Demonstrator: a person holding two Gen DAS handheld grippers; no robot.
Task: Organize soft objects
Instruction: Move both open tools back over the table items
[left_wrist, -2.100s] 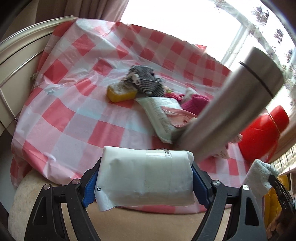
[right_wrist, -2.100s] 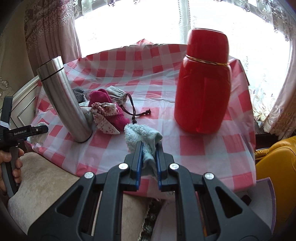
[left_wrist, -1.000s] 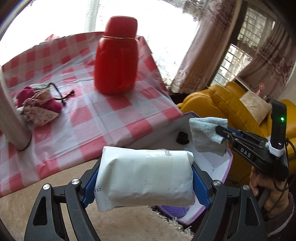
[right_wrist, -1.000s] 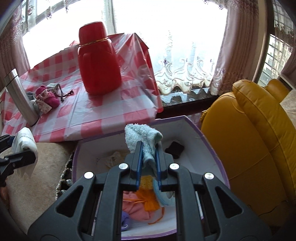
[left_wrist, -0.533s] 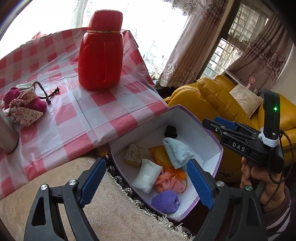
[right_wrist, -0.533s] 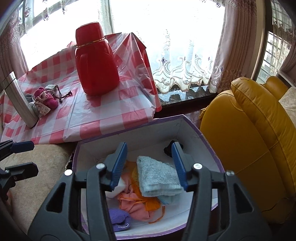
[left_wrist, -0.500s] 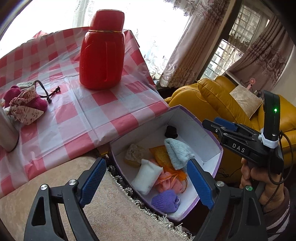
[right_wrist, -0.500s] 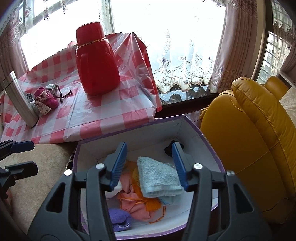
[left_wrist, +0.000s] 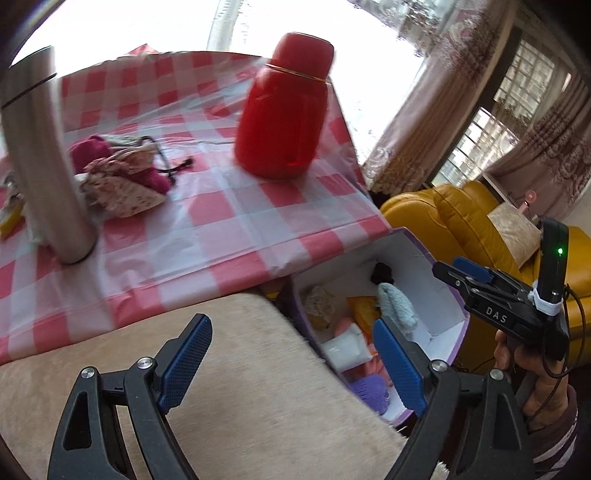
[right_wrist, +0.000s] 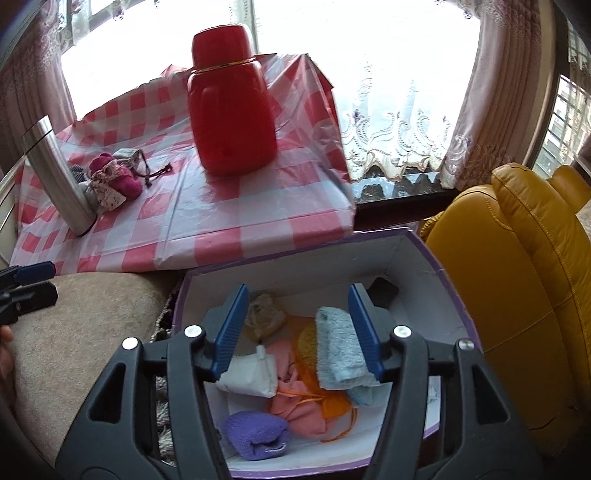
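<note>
Jaws of right gripper (right_wrist: 297, 328) opening over box (right_wrist: 373, 245).

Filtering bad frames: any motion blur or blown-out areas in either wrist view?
Left wrist view: the red plastic flask and steel cylinder flask are smeared by motion, and the window is blown out white. Right wrist view: sharper, the purple-rimmed white box reads clearly, window again overexposed, edges bent by fisheye.

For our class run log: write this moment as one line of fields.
left gripper: open, empty | right gripper: opening, empty | blue towel, white packet: in box
</note>
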